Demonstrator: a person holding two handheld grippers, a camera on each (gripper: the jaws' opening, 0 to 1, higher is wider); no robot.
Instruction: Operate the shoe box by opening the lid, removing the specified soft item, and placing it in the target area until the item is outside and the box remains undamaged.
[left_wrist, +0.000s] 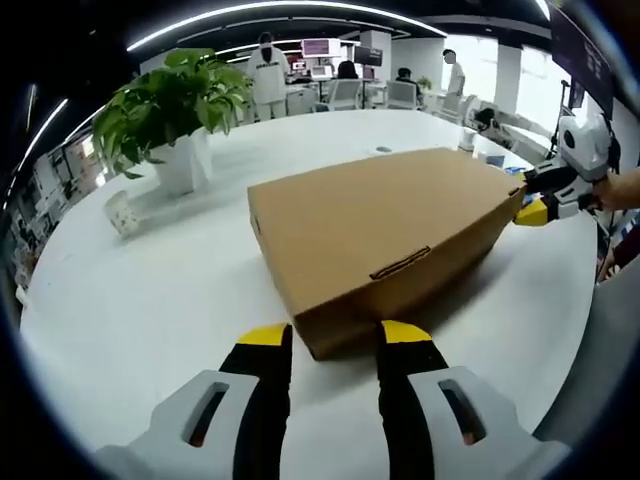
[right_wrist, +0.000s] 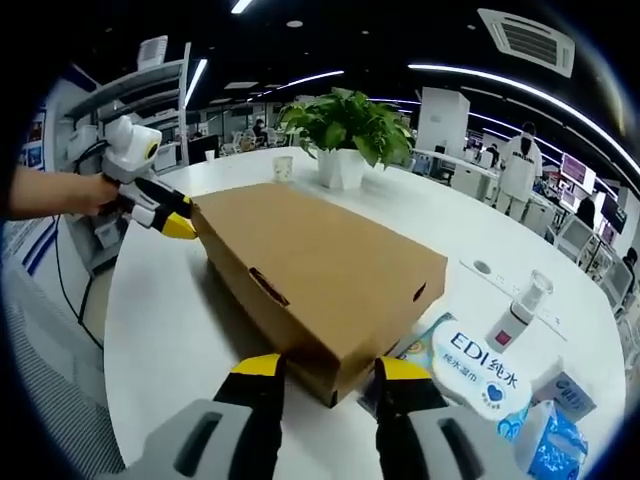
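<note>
Sitting closed on the white bench (left_wrist: 150, 300): shoe box (left_wrist: 385, 225), looking light, thin, crushable cardboard. Straddling opposite corners with left gripper (left_wrist: 335, 340) and right gripper (right_wrist: 330, 372), both spread, pinching nothing. Suggesting lifting at the lid's front edge near the tab slot (left_wrist: 400, 264), gently.

Probably an open-plan office: desks (left_wrist: 330, 92), monitors (left_wrist: 318, 47), ceiling strip lights (left_wrist: 270, 12).

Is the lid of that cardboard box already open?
No, the shoe box lies fully shut on the white table, its lid flat and the front tab tucked in.
</note>
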